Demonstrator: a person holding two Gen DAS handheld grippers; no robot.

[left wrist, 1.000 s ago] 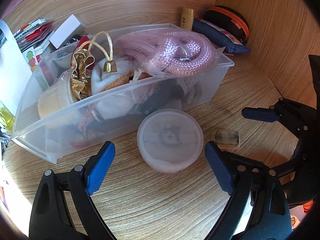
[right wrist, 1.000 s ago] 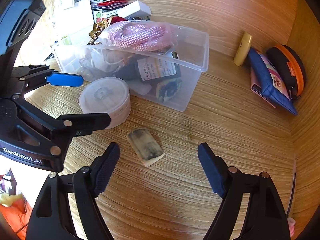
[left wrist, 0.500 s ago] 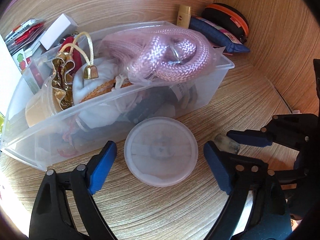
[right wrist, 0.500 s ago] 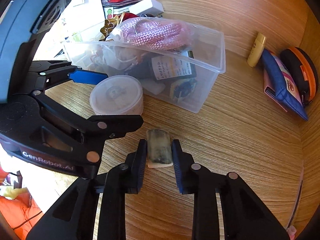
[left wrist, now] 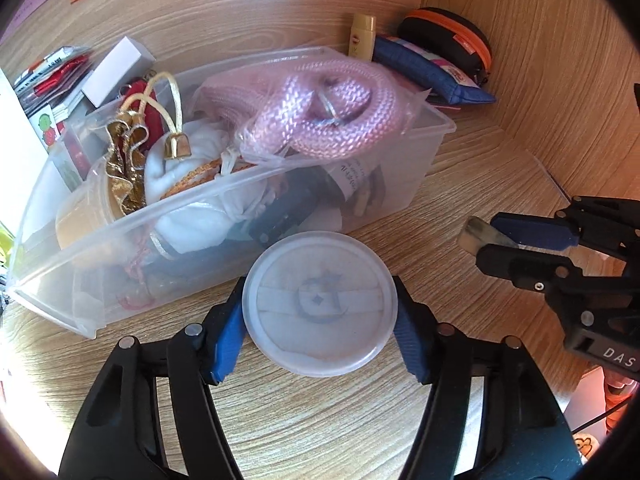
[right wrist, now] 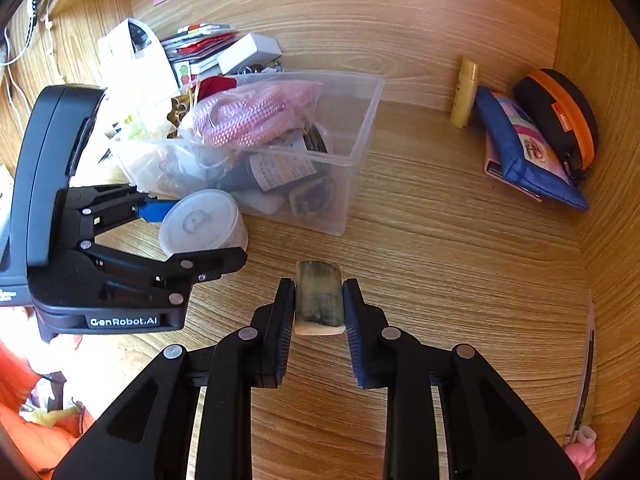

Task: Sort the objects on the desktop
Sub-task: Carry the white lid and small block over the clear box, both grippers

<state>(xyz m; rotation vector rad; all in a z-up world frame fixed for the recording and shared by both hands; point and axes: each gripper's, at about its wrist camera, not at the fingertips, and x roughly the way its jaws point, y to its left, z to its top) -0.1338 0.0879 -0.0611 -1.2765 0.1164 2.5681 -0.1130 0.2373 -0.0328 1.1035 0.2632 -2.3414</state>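
My left gripper [left wrist: 320,320] is shut on a round white lidded tub [left wrist: 320,303], right in front of a clear plastic bin [left wrist: 424,168]. The tub also shows in the right wrist view [right wrist: 202,222], held by the left gripper [right wrist: 176,236]. My right gripper [right wrist: 319,304] is shut on a small dirty eraser [right wrist: 319,298] and holds it above the wooden desk. The eraser also shows in the left wrist view [left wrist: 476,234], in the right gripper [left wrist: 504,240]. The bin holds a bagged pink rope [left wrist: 320,116], white cloth and other clutter.
A yellow tube [right wrist: 464,92], a blue pouch [right wrist: 524,152] and a black-and-orange case [right wrist: 560,116] lie in the right back corner. A white box [right wrist: 248,52] and papers [right wrist: 132,60] sit behind the bin. Wooden walls close the back and right.
My left gripper has closed on the white tub. My right gripper closed on the eraser and has lifted it off the desk.
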